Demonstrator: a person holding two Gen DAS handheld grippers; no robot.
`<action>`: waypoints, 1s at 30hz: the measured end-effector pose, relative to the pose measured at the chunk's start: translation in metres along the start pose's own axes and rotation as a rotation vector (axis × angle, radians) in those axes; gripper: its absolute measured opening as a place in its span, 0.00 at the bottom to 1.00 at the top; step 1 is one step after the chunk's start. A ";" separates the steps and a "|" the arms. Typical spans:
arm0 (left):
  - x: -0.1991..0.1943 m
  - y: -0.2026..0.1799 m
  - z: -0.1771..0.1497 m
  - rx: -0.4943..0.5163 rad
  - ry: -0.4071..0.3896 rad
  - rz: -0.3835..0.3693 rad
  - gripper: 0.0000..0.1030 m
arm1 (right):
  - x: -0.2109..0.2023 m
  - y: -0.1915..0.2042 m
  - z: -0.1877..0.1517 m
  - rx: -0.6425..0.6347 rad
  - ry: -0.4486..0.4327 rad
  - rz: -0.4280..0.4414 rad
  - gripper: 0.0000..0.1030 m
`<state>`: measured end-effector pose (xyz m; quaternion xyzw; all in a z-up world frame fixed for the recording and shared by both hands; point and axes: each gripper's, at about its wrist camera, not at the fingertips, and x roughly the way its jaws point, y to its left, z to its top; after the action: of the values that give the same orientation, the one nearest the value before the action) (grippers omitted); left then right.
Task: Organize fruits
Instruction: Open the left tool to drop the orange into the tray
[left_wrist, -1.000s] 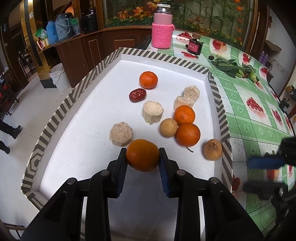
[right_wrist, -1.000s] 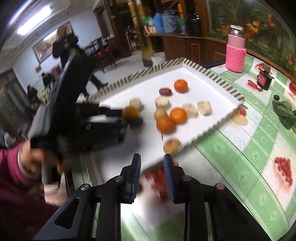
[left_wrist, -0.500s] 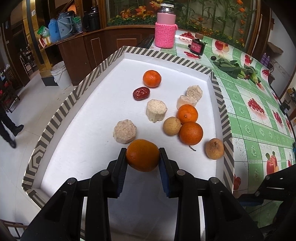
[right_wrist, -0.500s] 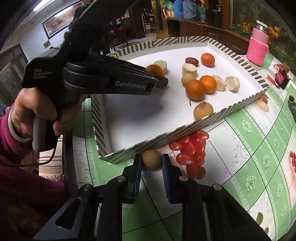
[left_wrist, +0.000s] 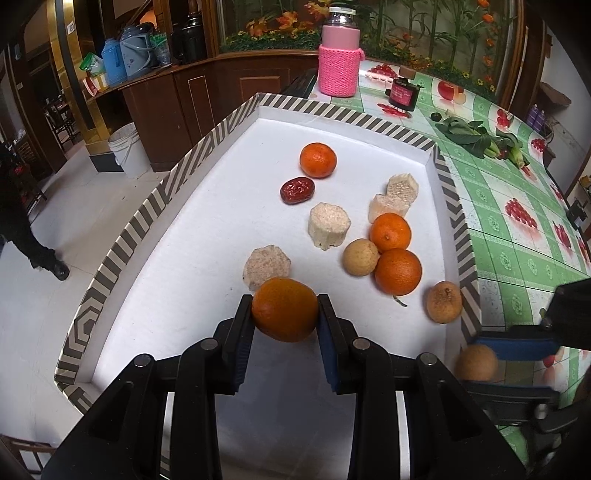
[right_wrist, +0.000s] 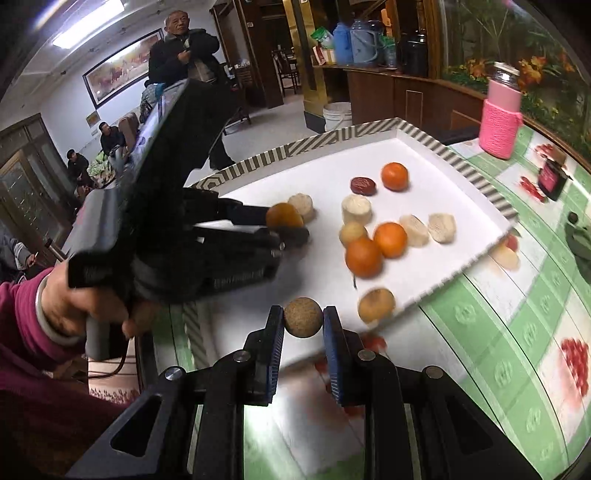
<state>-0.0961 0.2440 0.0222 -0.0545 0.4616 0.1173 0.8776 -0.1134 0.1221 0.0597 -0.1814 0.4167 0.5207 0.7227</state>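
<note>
My left gripper (left_wrist: 284, 314) is shut on an orange (left_wrist: 285, 309) and holds it over the near part of the white tray (left_wrist: 155, 206); it also shows in the right wrist view (right_wrist: 286, 221). My right gripper (right_wrist: 303, 319) is shut on a small brown longan (right_wrist: 303, 317), held above the tray's near right corner; this longan shows in the left wrist view (left_wrist: 476, 362). Three more oranges (left_wrist: 317, 160), a red date (left_wrist: 297, 190), two longans (left_wrist: 444, 302) and several pale cut chunks (left_wrist: 328, 229) lie on the tray.
The tray has a striped raised rim and sits on a green fruit-print tablecloth (left_wrist: 517, 229). A pink-sleeved jar (left_wrist: 339, 55), a small dark jar (left_wrist: 403, 94) and green vegetables (left_wrist: 480, 142) stand beyond it. People stand and sit in the room behind (right_wrist: 184, 44).
My right gripper closed on the longan that lay on the tablecloth and lifted it toward the tray. My left gripper kept its orange and barely moved.
</note>
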 end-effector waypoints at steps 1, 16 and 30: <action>0.001 0.000 0.000 0.000 0.001 0.004 0.29 | 0.005 -0.001 0.005 -0.002 0.007 0.000 0.21; 0.004 -0.009 0.004 0.000 -0.009 0.064 0.58 | 0.014 -0.025 0.005 0.092 -0.021 -0.057 0.34; -0.035 -0.055 0.013 0.017 -0.200 0.073 0.81 | -0.057 -0.063 -0.031 0.315 -0.201 -0.283 0.72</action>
<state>-0.0911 0.1877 0.0575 -0.0182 0.3745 0.1500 0.9148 -0.0753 0.0414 0.0753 -0.0701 0.3892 0.3582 0.8458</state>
